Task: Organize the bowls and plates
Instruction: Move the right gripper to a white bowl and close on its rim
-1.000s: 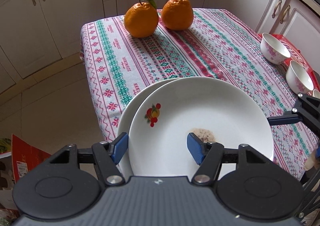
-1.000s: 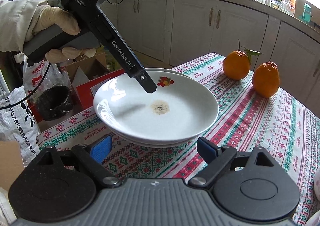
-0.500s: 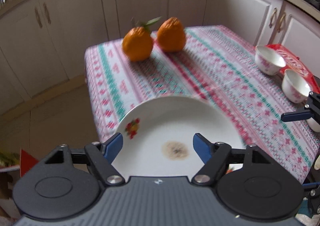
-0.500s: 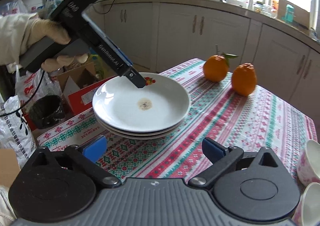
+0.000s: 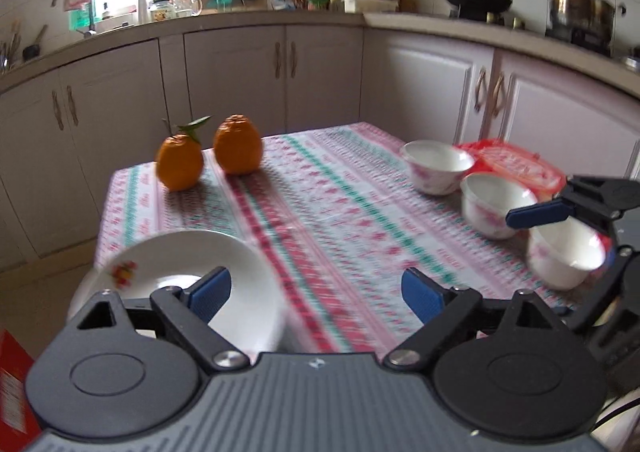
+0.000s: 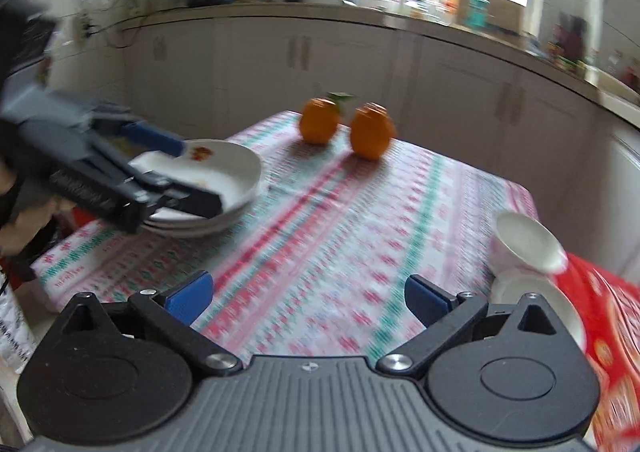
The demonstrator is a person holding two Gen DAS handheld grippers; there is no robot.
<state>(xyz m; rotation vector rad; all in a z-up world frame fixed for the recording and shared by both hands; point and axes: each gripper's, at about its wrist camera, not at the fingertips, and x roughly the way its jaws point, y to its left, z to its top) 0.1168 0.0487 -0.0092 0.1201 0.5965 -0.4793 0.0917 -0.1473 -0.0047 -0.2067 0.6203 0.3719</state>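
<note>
Patterned red, green and white cloth covers the bench [image 5: 340, 211], with kitchen cabinets and a cluttered counter behind it. Nearest in the left wrist view, the left claw [image 5: 316, 290] is spread wide and grips nothing; the stack of plates [image 5: 240, 292] sits at the bench's near left corner, partly behind its left pad. From the right wrist view, the right claw [image 6: 308, 298] is likewise released over the cloth, holding nothing. That same view shows the left claw [image 6: 192, 179] reaching over the stack of plates [image 6: 236, 171]. Three floral bowls [image 5: 496, 203] stand in a row along the right edge, beside a red plastic bag [image 5: 520, 167]. Farther back, two oranges [image 5: 208, 157] sit close together near the far edge.
</note>
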